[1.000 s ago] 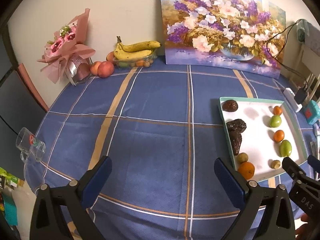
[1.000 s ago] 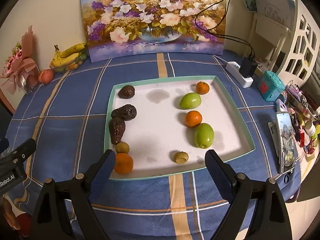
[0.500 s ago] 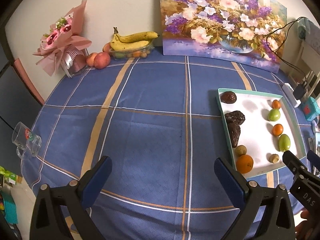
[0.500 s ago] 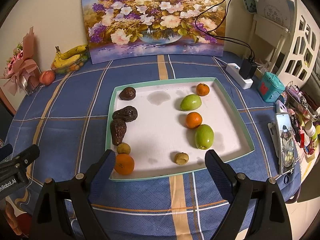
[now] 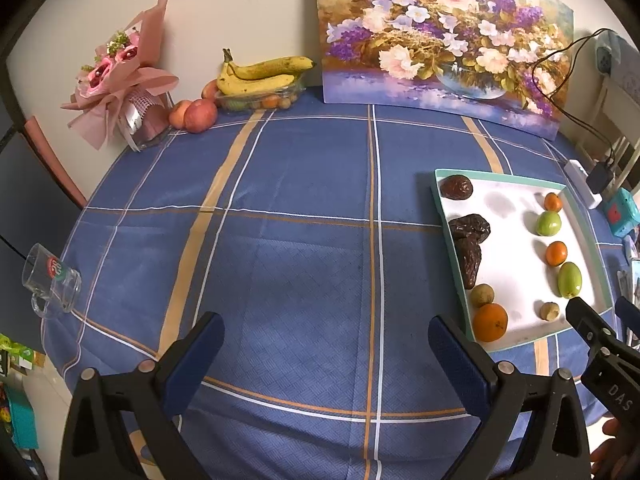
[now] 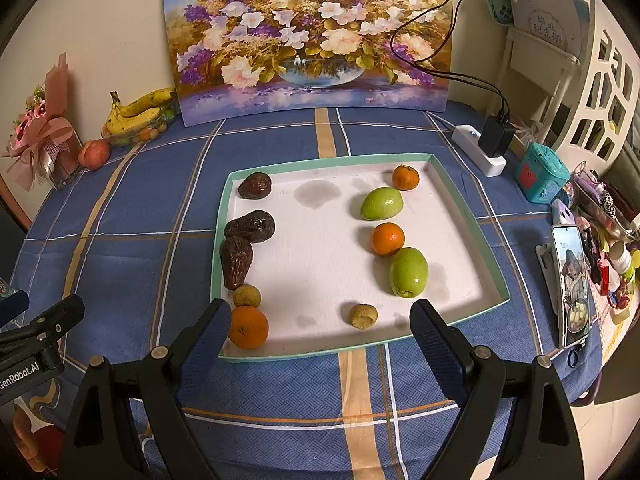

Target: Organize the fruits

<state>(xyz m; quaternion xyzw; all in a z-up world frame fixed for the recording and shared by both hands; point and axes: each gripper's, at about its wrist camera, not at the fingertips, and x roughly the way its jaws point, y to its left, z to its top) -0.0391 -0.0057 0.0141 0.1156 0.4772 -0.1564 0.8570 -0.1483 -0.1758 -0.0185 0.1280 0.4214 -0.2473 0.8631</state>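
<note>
Fruits on tray (image 6: 464,196) (tools apart)

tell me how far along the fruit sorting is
Looks mostly done: the tray holds two lines. Along its left edge sit three dark dates, a small brown fruit and an orange; on the right, oranges alternate with green fruits. Nothing is in hand: the left gripper and right gripper hover with jaws open and empty. Possibly left: the lone brown fruit near the front edge.
</note>
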